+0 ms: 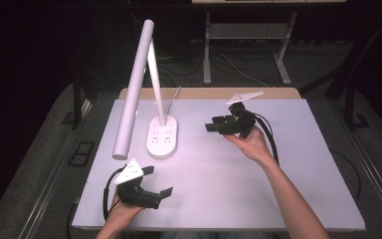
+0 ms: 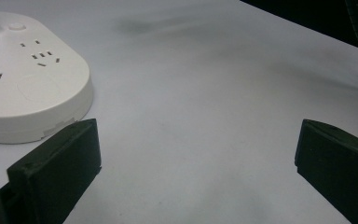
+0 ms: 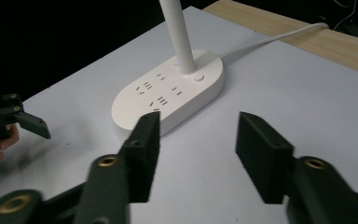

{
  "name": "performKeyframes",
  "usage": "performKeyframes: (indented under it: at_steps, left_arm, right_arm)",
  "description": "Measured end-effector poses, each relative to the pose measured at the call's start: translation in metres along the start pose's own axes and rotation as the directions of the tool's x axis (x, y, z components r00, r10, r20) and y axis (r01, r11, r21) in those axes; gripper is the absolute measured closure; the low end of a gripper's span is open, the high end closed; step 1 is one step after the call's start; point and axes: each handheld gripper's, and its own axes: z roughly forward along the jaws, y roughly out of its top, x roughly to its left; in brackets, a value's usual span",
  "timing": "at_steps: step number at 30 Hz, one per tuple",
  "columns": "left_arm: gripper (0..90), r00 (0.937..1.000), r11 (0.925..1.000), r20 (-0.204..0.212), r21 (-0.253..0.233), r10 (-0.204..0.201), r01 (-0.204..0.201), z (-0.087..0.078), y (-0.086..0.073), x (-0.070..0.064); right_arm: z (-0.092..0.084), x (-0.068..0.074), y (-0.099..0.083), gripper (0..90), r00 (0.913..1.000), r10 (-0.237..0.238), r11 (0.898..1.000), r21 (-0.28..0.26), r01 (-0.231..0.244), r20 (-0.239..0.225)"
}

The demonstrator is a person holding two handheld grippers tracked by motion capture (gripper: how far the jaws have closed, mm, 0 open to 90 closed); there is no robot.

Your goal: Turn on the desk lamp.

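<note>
high view: above, looking forward-down on worktop [image 1: 238,199] | 2 tongs views: low, close | shared: lamp base [image 1: 162,137]

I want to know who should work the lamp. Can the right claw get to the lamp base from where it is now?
Probably yes. The right claw is open and points at the lamp base, with only bare table between them; nothing blocks the way.

No text, label, brand or number can be read anywhere. The white oval plastic lamp base [image 3: 168,95] bears only unmarked socket slots and a plain round button beside its upright stem.
</note>
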Motion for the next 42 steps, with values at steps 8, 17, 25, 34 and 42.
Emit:
performKeyframes:
  at_steps: [8, 17, 25, 34, 42]
  left_arm:
    - [0.0, 1.0, 1.0, 0.0, 0.004, 0.003, -0.003, 0.001, 0.0, -0.002]
    - [0.0, 1.0, 1.0, 0.0, 0.004, 0.001, -0.001, 0.001, 0.0, -0.002]
    - [0.0, 1.0, 0.9998, 0.005, 0.017, 0.008, -0.008, 0.002, 0.0, -0.003]
    - [0.0, 1.0, 0.9999, 0.004, 0.015, 0.007, -0.007, 0.002, -0.001, -0.003]
    - [0.0, 1.0, 0.9999, 0.0, 0.013, 0.006, -0.006, 0.002, 0.0, -0.003]
  right_arm:
    - [-0.031, 0.006, -0.023, 0.2, 0.999, 0.004, 1.0, 0.013, -0.004, 0.045]
    - [-0.065, 0.009, -0.057, 0.3, 0.9974, 0.056, 0.998, -0.038, -0.054, 0.045]
    - [-0.084, 0.012, -0.085, 0.3, 0.9951, 0.082, 0.996, -0.043, -0.08, 0.056]
    - [-0.109, 0.014, -0.127, 0.3, 0.9884, 0.112, 0.993, -0.056, -0.107, 0.103]
    - [-0.123, 0.024, -0.157, 0.3, 0.9825, 0.143, 0.989, -0.061, -0.137, 0.119]
